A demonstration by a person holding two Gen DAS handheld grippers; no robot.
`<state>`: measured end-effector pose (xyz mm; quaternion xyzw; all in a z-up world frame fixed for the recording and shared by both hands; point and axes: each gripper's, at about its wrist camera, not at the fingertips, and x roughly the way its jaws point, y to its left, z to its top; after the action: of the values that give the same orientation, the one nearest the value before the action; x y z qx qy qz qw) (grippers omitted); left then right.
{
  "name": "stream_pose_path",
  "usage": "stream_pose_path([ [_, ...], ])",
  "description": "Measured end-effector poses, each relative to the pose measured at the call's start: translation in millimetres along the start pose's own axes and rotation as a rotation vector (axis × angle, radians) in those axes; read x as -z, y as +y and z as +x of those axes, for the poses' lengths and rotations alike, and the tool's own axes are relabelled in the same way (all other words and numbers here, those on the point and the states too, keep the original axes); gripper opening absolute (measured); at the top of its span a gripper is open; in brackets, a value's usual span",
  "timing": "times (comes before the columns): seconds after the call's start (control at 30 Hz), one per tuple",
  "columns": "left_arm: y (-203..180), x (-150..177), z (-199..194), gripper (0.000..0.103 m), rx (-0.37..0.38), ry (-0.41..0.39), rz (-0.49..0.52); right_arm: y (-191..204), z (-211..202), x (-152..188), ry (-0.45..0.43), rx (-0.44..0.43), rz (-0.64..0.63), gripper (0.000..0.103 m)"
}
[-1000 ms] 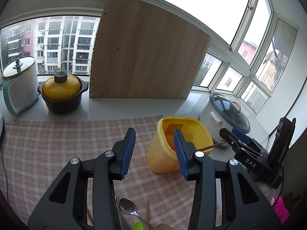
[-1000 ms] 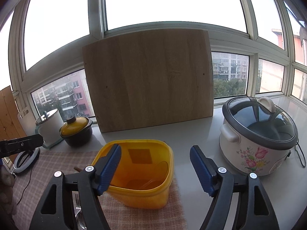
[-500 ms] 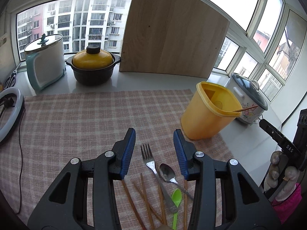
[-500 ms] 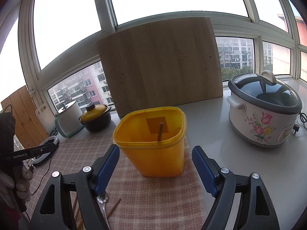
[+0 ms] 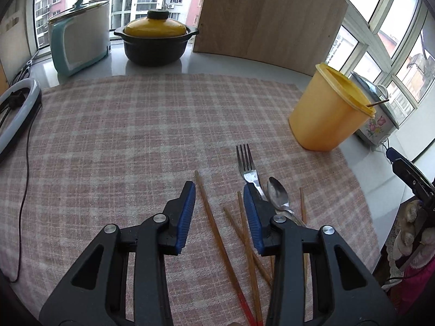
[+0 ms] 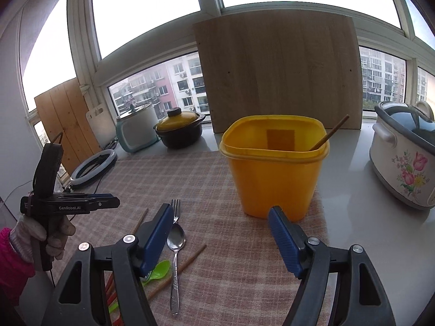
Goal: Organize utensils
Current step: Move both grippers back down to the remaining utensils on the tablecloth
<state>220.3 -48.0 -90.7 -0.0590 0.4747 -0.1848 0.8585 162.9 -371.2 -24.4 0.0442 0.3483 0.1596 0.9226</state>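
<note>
A yellow container point(image 5: 326, 114) point(image 6: 274, 171) stands at the cloth's far right, one chopstick point(image 6: 330, 133) leaning in its corner. On the cloth lie a fork point(image 5: 246, 163) point(image 6: 175, 212), a metal spoon point(image 5: 277, 194) point(image 6: 176, 240), a green spoon point(image 6: 160, 269) and several chopsticks point(image 5: 214, 225). My left gripper point(image 5: 219, 190) hangs low over those chopsticks, its jaws closing; one chopstick lies on the cloth below the gap, and the pads touch nothing. My right gripper point(image 6: 220, 212) is wide and empty, its jaws closing a little, short of the container.
A checked cloth point(image 5: 122, 135) covers the counter. Behind it are a black pot with a yellow lid point(image 5: 156, 40), a white and teal appliance point(image 5: 81, 43) and a leaning wooden board point(image 5: 269, 19). A rice cooker point(image 6: 402, 157) stands right, a ring light point(image 5: 16, 114) left.
My left gripper has sunk and tipped down over the utensils, and its jaws have narrowed. My right gripper has drawn back from the container and tipped downward.
</note>
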Motion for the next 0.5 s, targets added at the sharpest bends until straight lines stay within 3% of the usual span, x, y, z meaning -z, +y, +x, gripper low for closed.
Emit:
stream_pose_path([
  [0.1, 4.5, 5.8, 11.8, 0.030, -0.006, 0.037, -0.016, 7.4, 17.8, 2.9, 0.057, -0.028, -0.014, 0.075],
  [0.17, 5.8, 8.7, 19.2, 0.023, -0.011, 0.059, -0.018, 12.6, 32.0, 4.0, 0.104, -0.052, -0.039, 0.072],
  [0.5, 4.5, 15.9, 48.1, 0.020, -0.051, 0.130, -0.007, 44.1, 102.2, 9.7, 0.361, -0.149, -0.157, 0.041],
])
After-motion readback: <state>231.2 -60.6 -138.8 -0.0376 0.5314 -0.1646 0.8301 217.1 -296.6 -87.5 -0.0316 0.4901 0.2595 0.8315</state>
